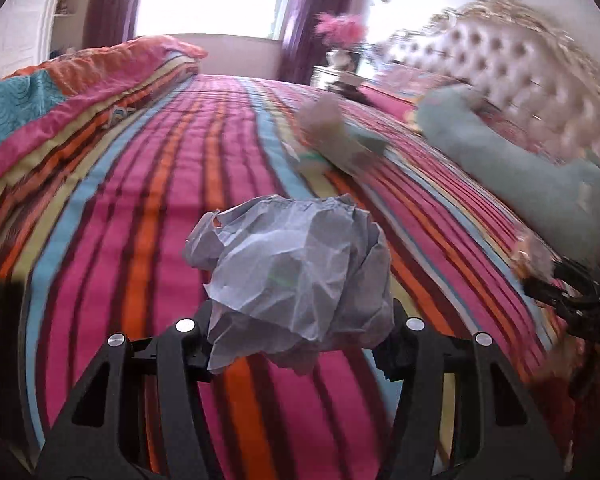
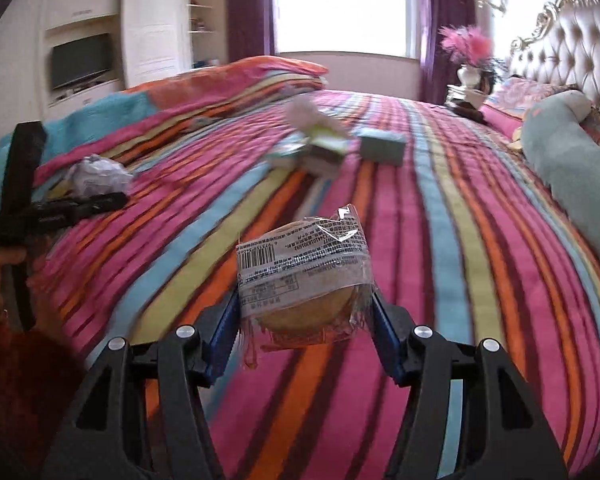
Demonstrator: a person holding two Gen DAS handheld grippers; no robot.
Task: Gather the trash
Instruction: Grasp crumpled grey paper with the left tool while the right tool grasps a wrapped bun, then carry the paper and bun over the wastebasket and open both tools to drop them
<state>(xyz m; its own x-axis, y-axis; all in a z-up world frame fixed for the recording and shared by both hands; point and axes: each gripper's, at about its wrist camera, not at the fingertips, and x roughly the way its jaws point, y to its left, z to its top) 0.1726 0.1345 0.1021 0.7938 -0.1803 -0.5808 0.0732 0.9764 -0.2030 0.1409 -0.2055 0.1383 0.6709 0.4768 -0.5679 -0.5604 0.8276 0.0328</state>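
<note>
- Two pieces of trash are held above the striped pink, orange and blue bedspread (image 1: 228,152).
- Left gripper (image 1: 300,332) pinches a crumpled grey-white paper ball (image 1: 296,264): probably light, springy and crushable, so a squeeze across its bulk suits it.
- Right gripper (image 2: 304,312) clamps a clear plastic-wrapped round biscuit (image 2: 304,280): likely slippery film and brittle inside, so grip the edges gently.
- More litter (image 2: 320,148) lies further up the bed.

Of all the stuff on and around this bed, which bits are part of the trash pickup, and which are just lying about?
Part of the job:
- crumpled paper ball, gripped by the left gripper
- wrapped snack packet, gripped by the right gripper
- small boxes and wrappers left on the striped bedspread, probably

Just lying about:
- teal bolster pillow
- folded quilt
- pink flower vase
</note>
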